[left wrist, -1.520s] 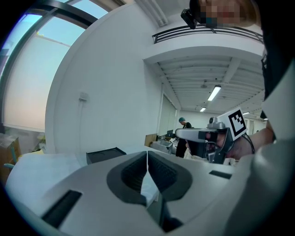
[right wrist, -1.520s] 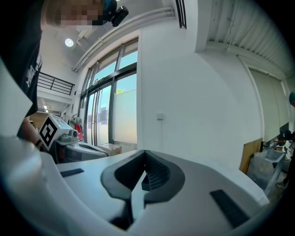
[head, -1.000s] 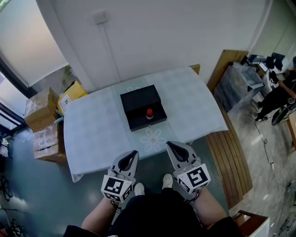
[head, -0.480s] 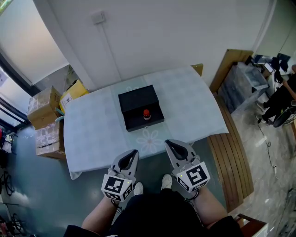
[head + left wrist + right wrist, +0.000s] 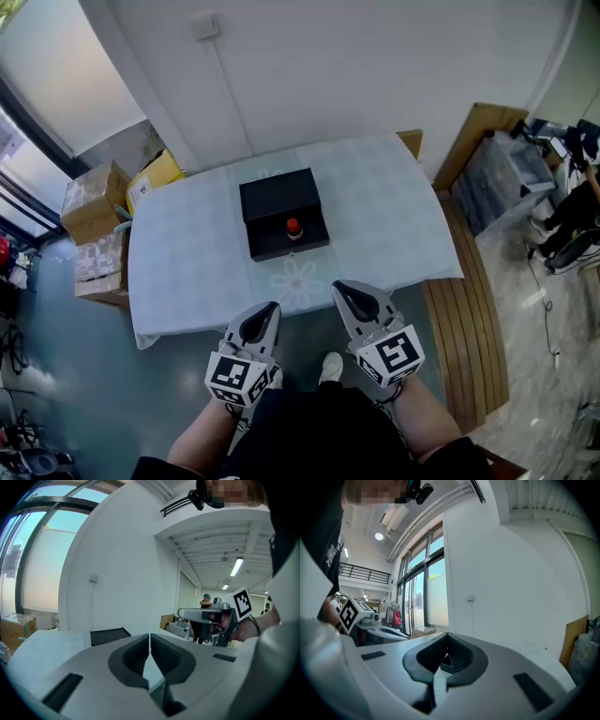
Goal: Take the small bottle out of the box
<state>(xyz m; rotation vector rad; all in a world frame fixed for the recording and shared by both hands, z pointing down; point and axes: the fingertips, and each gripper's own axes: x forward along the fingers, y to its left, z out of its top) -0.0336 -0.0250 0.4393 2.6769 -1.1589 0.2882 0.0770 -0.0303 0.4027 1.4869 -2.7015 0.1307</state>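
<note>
My head camera sits high over the bench (image 5: 187,253) and looks steeply down from well back, taking in the whole top and the floor (image 5: 56,375). The camera on the left tongs (image 5: 270,307) rides low and close behind its jaws, looking nearly level toward the white wall (image 5: 117,564). The camera on the right tongs (image 5: 339,286) is set the same way. All three views share the bench, and the left view and head view also share the black box (image 5: 281,211).
</note>
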